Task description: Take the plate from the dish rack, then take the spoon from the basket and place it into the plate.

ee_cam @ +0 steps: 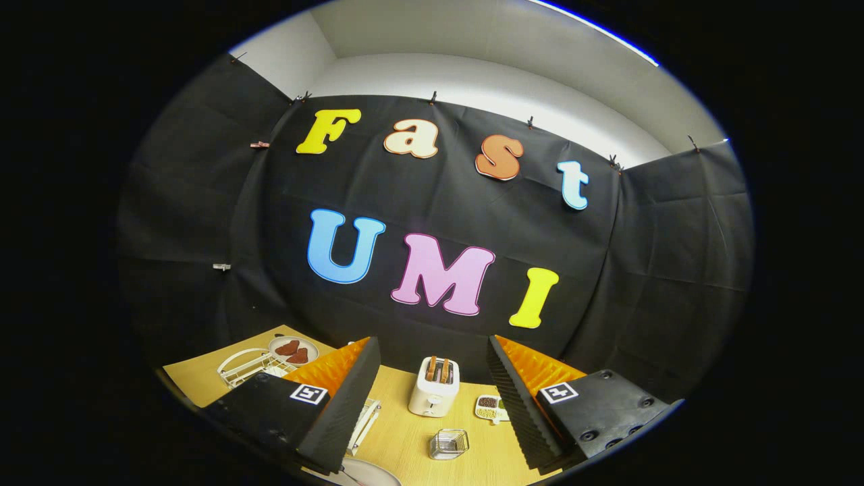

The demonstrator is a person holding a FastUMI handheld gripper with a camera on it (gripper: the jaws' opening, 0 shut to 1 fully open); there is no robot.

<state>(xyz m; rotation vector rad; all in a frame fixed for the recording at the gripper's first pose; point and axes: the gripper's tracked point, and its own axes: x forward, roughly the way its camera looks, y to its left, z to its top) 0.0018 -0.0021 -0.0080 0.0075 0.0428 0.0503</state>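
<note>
My gripper [432,344] is open, held high over the wooden table [405,439], with nothing between its fingers. A pale plate [370,474] lies flat on the table just below the left finger [341,405]; a thin shiny thing rests at its edge, too cut off to name. A small wire basket [449,443] stands on the table between the fingers, and I cannot make out its contents. The white wire dish rack [244,366] sits beyond the left finger at the table's far left.
A white toaster [434,386] with two slices in it stands ahead between the fingers. A small tray of beans [491,407] lies beside the right finger. A plate with red pieces [293,349] sits behind the rack. A white wire frame [364,422] pokes out by the left finger.
</note>
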